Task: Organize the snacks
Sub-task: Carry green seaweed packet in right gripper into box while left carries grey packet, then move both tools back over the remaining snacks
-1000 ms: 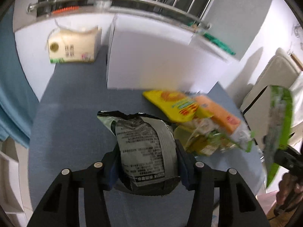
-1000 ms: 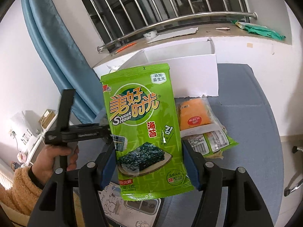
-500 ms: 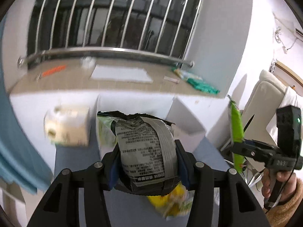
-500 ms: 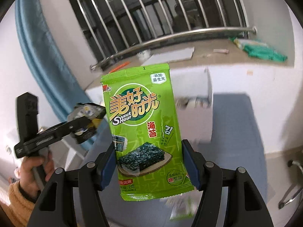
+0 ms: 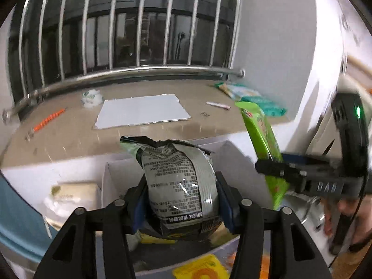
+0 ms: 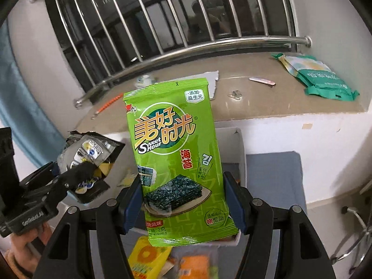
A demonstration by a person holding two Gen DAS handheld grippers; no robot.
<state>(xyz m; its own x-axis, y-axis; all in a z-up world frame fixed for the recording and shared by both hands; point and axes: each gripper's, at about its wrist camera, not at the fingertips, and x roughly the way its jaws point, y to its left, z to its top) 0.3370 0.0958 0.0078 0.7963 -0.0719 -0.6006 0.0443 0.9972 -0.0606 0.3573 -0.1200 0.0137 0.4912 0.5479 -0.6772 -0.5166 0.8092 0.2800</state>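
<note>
Fig.: both tongs over the white box [image 5: 121, 174] w/ snack packs about to drop. We see the left gripper [image 5: 181, 200] framing the dark foil pack [image 5: 179, 181]; its jaws have just been opening, and the pack sits between the pads, which look only loosely against it, so we cannot tell if it is still pinched. The right gripper [image 6: 183, 207] shows the same w/ the green seaweed pack [image 6: 176, 160]: jaws have just been opening, pack upright between the pads, grip uncertain. Box stands vs. the wall below the window sill [image 5: 69, 137]; more packs lie in front of it, e.g. yellow pack [image 6: 146, 258].

Our advice: release only once each pack hangs inside the box walls; open one tong at a time; keep the two tools apart so they don't collide; let packs fall flat, not on the rim.
</note>
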